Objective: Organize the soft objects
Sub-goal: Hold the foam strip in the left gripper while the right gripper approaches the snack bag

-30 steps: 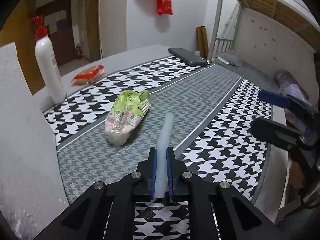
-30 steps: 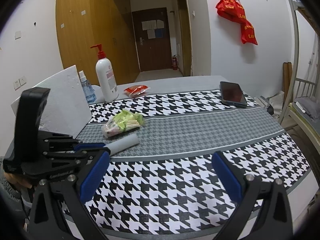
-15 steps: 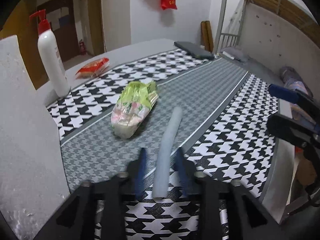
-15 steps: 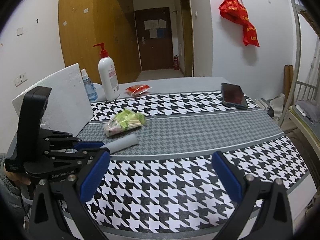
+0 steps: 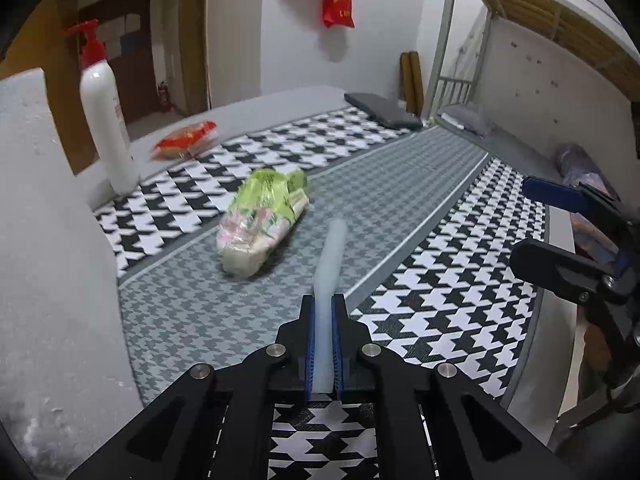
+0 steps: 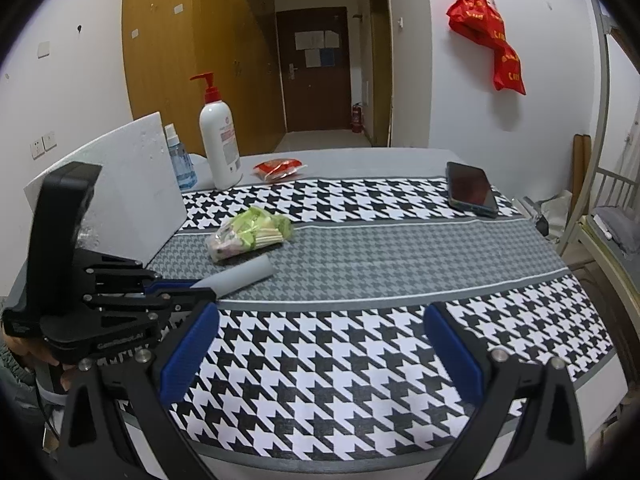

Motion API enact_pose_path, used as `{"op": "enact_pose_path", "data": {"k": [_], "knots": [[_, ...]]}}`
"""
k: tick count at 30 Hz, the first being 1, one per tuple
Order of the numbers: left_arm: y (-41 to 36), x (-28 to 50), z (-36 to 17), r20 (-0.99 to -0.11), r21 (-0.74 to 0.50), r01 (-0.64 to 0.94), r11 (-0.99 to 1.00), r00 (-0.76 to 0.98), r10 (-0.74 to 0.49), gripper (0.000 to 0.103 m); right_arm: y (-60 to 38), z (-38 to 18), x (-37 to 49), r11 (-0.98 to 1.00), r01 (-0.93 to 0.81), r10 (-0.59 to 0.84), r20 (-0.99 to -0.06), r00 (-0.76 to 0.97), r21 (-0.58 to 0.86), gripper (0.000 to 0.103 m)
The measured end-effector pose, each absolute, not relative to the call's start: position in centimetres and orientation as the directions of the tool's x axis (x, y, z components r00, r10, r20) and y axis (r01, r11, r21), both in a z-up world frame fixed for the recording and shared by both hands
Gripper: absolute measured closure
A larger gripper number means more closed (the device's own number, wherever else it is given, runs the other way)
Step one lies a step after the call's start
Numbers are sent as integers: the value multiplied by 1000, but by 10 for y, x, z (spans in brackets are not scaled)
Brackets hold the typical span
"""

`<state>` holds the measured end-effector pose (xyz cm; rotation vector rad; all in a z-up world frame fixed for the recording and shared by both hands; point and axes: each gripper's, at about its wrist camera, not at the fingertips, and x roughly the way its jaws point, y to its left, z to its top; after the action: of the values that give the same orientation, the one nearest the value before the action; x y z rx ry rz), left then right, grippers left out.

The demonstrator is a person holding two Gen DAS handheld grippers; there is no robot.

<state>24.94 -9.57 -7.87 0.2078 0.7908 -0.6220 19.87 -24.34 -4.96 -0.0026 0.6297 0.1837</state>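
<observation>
My left gripper (image 5: 322, 344) is shut on the near end of a pale grey foam tube (image 5: 330, 256), squeezing it flat. The tube points away over the grey strip of the houndstooth tablecloth. It also shows in the right wrist view (image 6: 240, 275), with the left gripper (image 6: 188, 290) at its left end. A green and pink plastic-wrapped soft packet (image 5: 262, 220) lies just left of the tube, also seen from the right wrist (image 6: 248, 234). My right gripper (image 6: 320, 344) is open and empty above the table's near edge.
A white foam board (image 6: 132, 184) stands at the table's left. A white pump bottle (image 6: 219, 140), a small blue spray bottle (image 6: 181, 162) and a red snack packet (image 6: 278, 169) stand at the back. A dark phone (image 6: 470, 190) lies at the back right. A bunk bed frame (image 5: 520, 20) is to the right.
Half a second ago my left gripper stood open around the tube lying on the cloth. Now it is shut on the tube's near end again. The right gripper has barely moved.
</observation>
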Motion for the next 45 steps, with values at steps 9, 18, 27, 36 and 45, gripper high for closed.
{"op": "enact_pose_path", "data": {"k": [9, 18, 27, 36, 45], "knots": [[-83, 213, -48, -598, 2, 503, 864, 693, -402, 95, -240, -35, 207, 983, -182, 169, -566, 807, 35, 0], [-52, 166, -24, -476, -2, 355, 935, 822, -313, 95, -225, -26, 225, 968, -250, 225, -550, 804, 30, 0], [-37, 153, -20, -439, -31, 274, 961, 860, -259, 95, -205, -29, 250, 954, -290, 281, -558, 781, 75, 4], [-29, 148, -19, -427, -46, 225, 973, 876, -223, 95, -178, -36, 271, 943, -333, 258, -620, 741, -6, 4], [-22, 143, -20, -411, -67, 208, 976, 886, -217, 95, -161, -50, 293, 932, -359, 230, -692, 684, -44, 12]]}}
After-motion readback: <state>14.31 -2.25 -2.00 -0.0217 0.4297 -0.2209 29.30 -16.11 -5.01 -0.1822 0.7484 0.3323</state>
